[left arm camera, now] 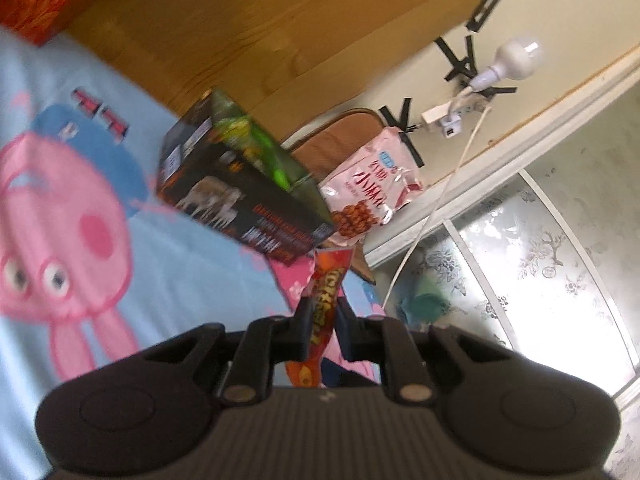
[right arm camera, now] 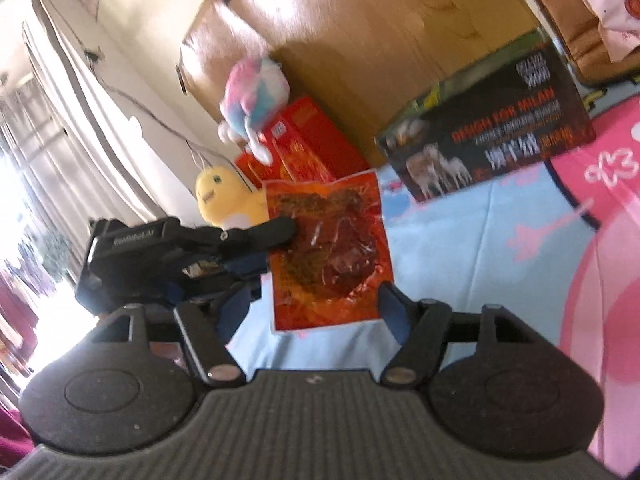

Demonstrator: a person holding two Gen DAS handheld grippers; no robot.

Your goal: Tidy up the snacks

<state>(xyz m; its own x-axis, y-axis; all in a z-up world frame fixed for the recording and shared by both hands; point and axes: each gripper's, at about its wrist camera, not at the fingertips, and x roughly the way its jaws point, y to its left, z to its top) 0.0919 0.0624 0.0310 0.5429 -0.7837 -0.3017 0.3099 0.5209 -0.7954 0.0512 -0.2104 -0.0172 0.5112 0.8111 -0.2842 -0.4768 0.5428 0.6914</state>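
- Left gripper [left arm camera: 322, 312] fingers clenched on 1 orange snack packet [left arm camera: 326, 280]; in the left wrist view the packet stands edge-on between the pads, its top sticking out past the fingertips and its bottom hanging below them.
- Right gripper [right arm camera: 316, 300] fingers spread apart, pads not pressing anything; the same orange snack packet [right arm camera: 326, 248] hangs face-on between and just beyond them, lifted off the blue cartoon sheet [right arm camera: 460, 248].
- Only the right wrist view shows the left gripper [right arm camera: 280, 228] from the side: it comes in from the left of the right fingers and pinches the packet's left edge.
- Only the right wrist view shows the packet's flat face, with dark reddish contents behind a clear window.
- Only the right wrist view shows, beyond the fingers to the left: 1 yellow plush toy [right arm camera: 224, 196], 1 pastel plush toy [right arm camera: 252, 96] and red boxes [right arm camera: 308, 144]; I can't tell how many boxes.
- Only the left wrist view shows, beyond the fingertips to the right: 1 pink snack bag [left arm camera: 372, 184] leaning at the wall, 1 white bulb [left arm camera: 516, 58] on a power strip, and strips of black tape [left arm camera: 460, 60].
- Both views: 1 dark carton [left arm camera: 240, 184] with white horses printed on it, lying on the sheet beyond the fingertips, in front of the wooden headboard [left arm camera: 280, 28].
- Count: 2 grippers, 1 held packet, 1 pink bag, 1 carton, 2 plush toys.
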